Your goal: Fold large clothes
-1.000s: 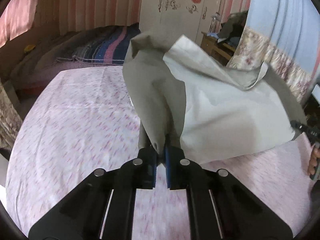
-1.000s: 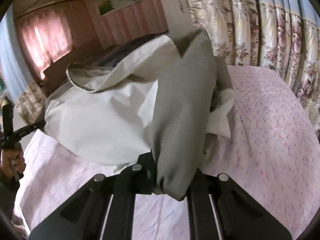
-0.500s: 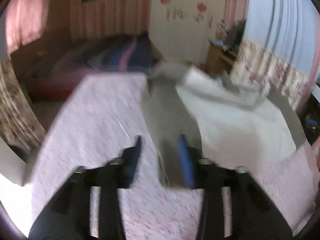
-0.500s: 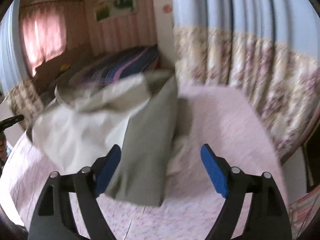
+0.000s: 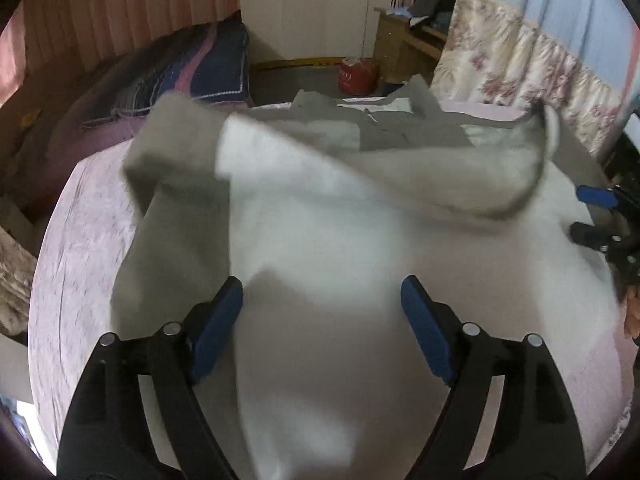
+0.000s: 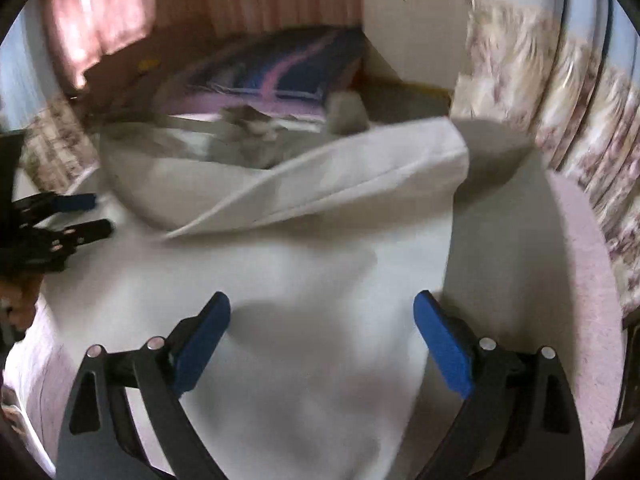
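Observation:
A large grey garment with a white lining (image 5: 320,216) lies spread over the pink floral bed (image 5: 76,232), its upper part still settling in a blurred fold. It fills the right wrist view too (image 6: 304,248). My left gripper (image 5: 322,300) is open and empty, just above the garment's near edge. My right gripper (image 6: 322,316) is open and empty over the same edge. Each gripper shows at the side of the other's view: the right one (image 5: 596,216), the left one (image 6: 76,216).
A second bed with a dark striped blanket (image 5: 172,76) stands behind. A white wardrobe (image 5: 320,4), a wooden desk (image 5: 404,44) and a red container (image 5: 356,76) are at the back. Floral curtains (image 6: 560,92) hang along the right side.
Both grippers were shut on the lifted garment, then opened and let it go. The garment has dropped onto the bed and spread out.

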